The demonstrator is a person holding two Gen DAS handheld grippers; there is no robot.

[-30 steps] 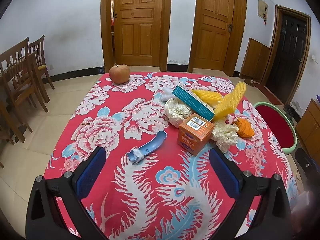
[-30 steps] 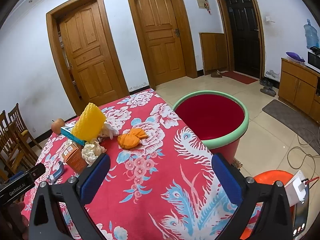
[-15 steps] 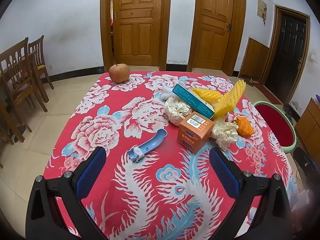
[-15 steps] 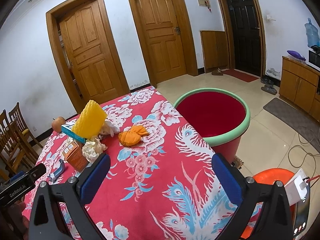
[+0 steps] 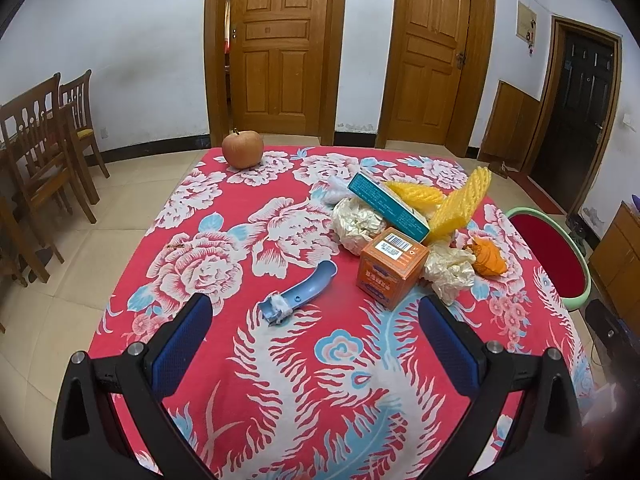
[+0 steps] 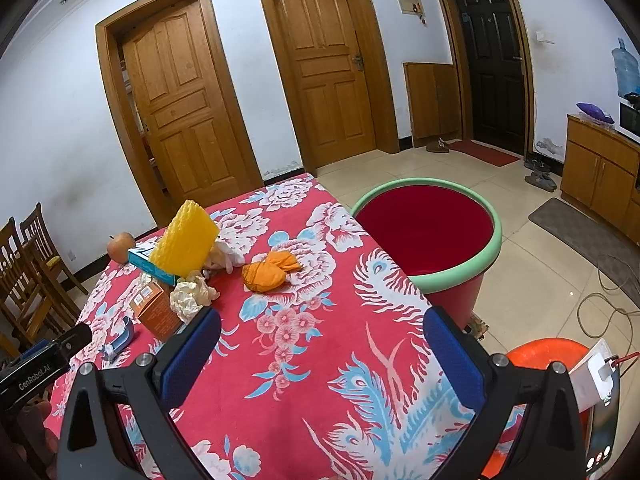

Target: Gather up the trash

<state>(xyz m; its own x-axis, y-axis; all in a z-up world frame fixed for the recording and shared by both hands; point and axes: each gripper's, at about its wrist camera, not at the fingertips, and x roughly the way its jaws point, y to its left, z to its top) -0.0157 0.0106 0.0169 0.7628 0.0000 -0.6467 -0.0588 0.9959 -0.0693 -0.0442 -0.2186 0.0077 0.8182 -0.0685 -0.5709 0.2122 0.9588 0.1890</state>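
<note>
Both claws empty and wide open above the worktop, trash not yet touched.

The red bucket (image 6: 424, 236) stands off the worktop (image 6: 320, 340) edge at 1 o'clock of the right claw (image 6: 320, 344). The trash heap lies at 1 o'clock of the left claw (image 5: 316, 332): teal box (image 5: 386, 206), orange box (image 5: 390, 266), orange wad (image 5: 490, 256). The blue handle-like piece (image 5: 300, 294), possibly broken plastic, sits closest, at 12 o'clock, its long axis running 7 to 1, so the left claw is nearer.
</note>
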